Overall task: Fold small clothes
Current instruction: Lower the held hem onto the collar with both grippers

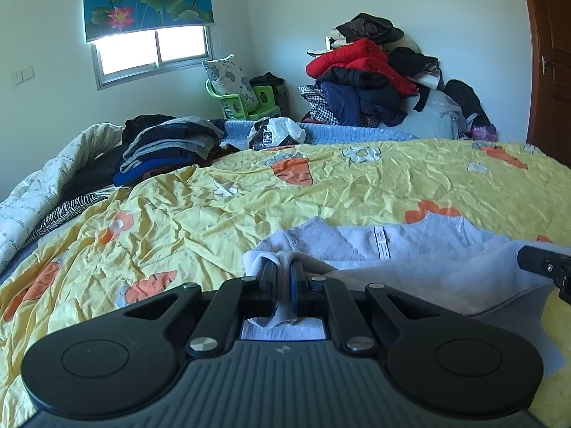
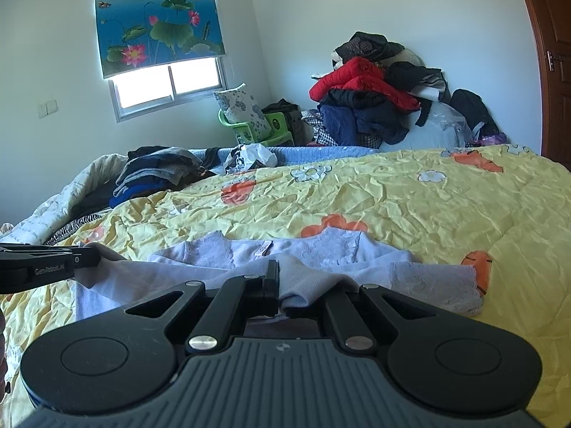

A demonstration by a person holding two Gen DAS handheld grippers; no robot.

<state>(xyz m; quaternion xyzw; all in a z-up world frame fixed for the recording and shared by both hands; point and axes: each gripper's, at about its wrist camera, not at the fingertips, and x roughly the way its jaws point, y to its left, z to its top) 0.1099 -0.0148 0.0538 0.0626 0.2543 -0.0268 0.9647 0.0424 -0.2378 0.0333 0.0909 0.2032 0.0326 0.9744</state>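
A small pale lilac garment [image 1: 385, 246] with lace trim and a white label lies on the yellow carrot-print quilt [image 1: 200, 214]. My left gripper [image 1: 283, 267] is shut on the garment's near left edge, cloth bunched between its fingers. In the right wrist view the same garment [image 2: 307, 253] spreads ahead, and my right gripper [image 2: 285, 278] is shut on its near edge; cloth drapes over and hides the right finger. The near hem is lifted between the two grippers. The right gripper's tip shows at the left view's right edge, the left gripper [image 2: 85, 256] at the right view's left edge.
A stack of folded dark and grey clothes [image 1: 171, 146] sits at the far left of the bed beside a white quilt [image 1: 43, 185]. A heap of jackets [image 1: 374, 75] rises behind the bed against the wall. A wooden door [image 1: 553, 60] stands at the right.
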